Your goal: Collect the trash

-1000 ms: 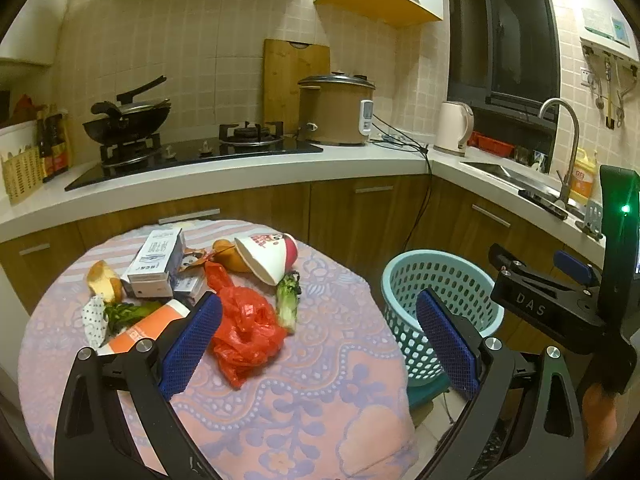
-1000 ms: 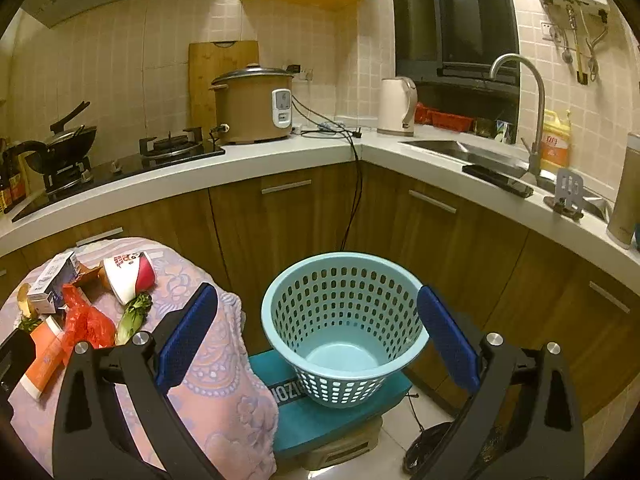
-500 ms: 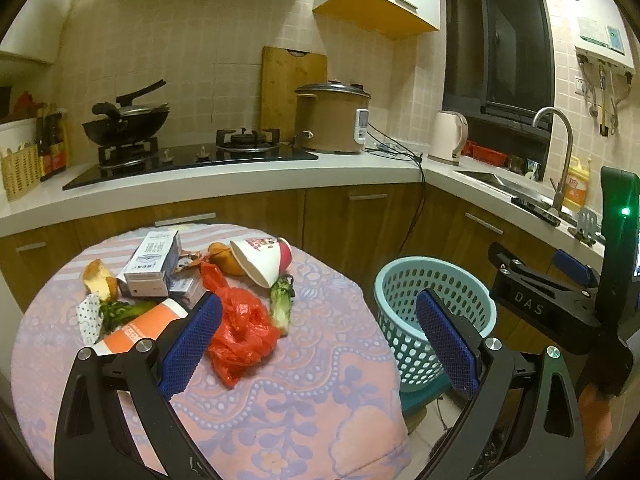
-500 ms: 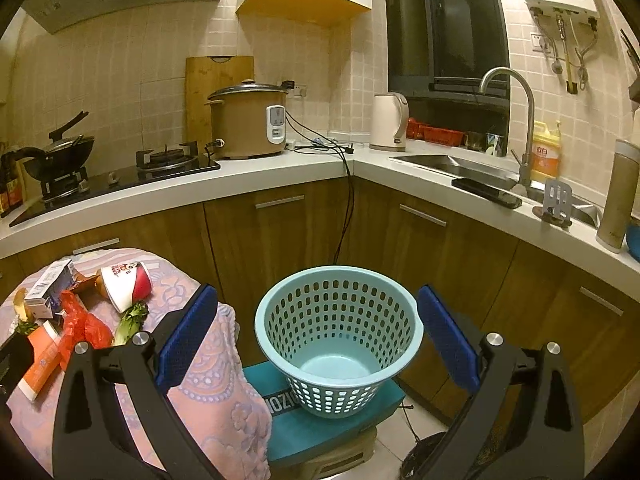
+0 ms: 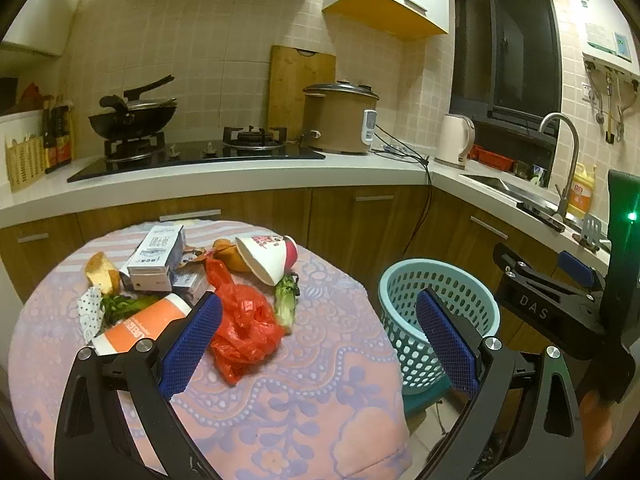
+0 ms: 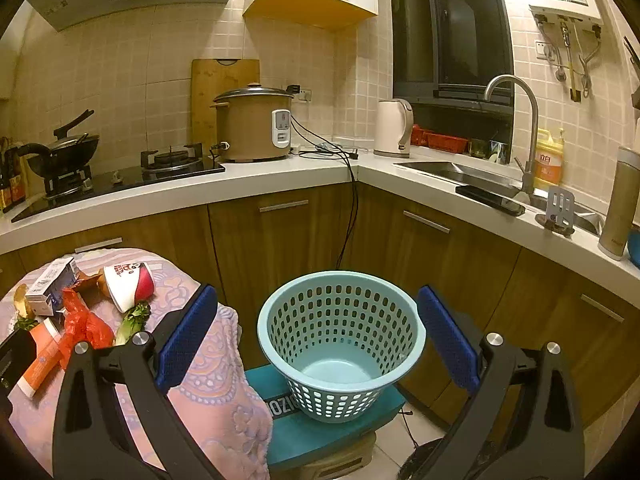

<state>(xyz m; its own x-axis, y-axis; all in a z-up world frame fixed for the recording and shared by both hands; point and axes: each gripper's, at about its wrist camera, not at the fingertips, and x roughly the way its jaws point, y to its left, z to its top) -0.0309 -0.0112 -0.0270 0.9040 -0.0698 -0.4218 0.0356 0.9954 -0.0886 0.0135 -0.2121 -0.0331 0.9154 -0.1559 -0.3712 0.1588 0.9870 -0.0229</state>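
Observation:
Trash lies piled on a round table with a pink patterned cloth [image 5: 288, 408]: a red plastic bag [image 5: 244, 328], a tipped paper cup [image 5: 266, 256], a white carton [image 5: 154, 254], an orange tube [image 5: 138, 330], a vegetable stub [image 5: 286, 300] and a peel [image 5: 100, 274]. My left gripper [image 5: 318, 340] hovers open above the table's near side, empty. A light blue perforated basket [image 6: 340, 340] stands empty on a teal stool [image 6: 320, 426] right of the table. My right gripper [image 6: 316, 340] is open and empty, facing the basket. The cup [image 6: 128, 286] and bag [image 6: 82, 326] show at its left.
Wooden cabinets under a white counter [image 6: 240, 184] wrap the back and right. On it sit a wok [image 5: 132, 118], a rice cooker [image 6: 254, 124], a kettle [image 6: 392, 128] and a sink with faucet [image 6: 516, 128]. A black cord [image 6: 352, 216] hangs down behind the basket.
Both grippers have drawn back and tilted up slightly, so the table and basket sit lower and a bit smaller in view. Both stay open; nothing has been picked up.

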